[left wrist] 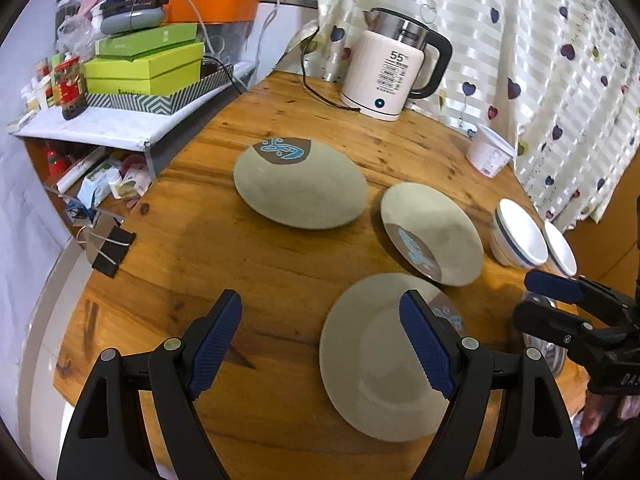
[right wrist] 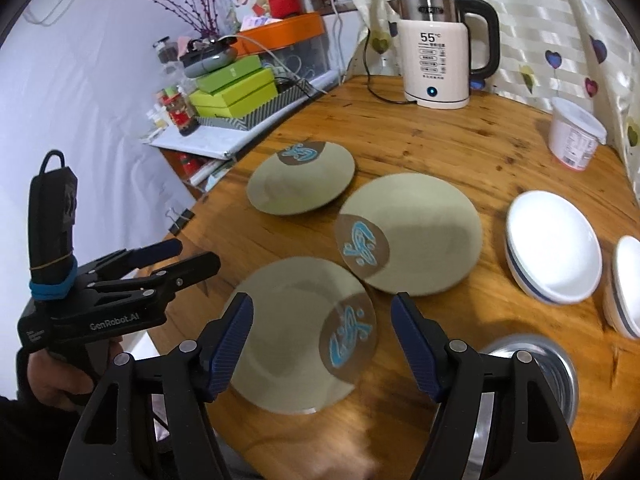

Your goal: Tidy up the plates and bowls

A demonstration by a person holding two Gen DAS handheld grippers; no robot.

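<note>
Three beige plates with blue-on-brown emblems lie on the round wooden table [left wrist: 224, 248]: a far plate [left wrist: 300, 184] [right wrist: 300, 178], a middle plate [left wrist: 432, 232] [right wrist: 412, 232] and a near plate [left wrist: 380, 364] [right wrist: 296, 332]. Two white bowls with blue bands stand at the right: a larger bowl [left wrist: 520, 232] [right wrist: 554, 246] and a second bowl [left wrist: 560, 248] [right wrist: 626, 284]. My left gripper [left wrist: 320, 340] [right wrist: 176, 254] is open and empty above the near plate's left edge. My right gripper [right wrist: 322, 344] [left wrist: 548, 288] is open and empty above the near plate.
An electric kettle [left wrist: 394, 66] [right wrist: 438, 48] with its cord stands at the back. A white tub [left wrist: 490, 150] [right wrist: 574, 132] stands by the curtain. A steel bowl [right wrist: 540, 368] sits near the front right edge. A cluttered shelf with green boxes [left wrist: 144, 66] stands left of the table.
</note>
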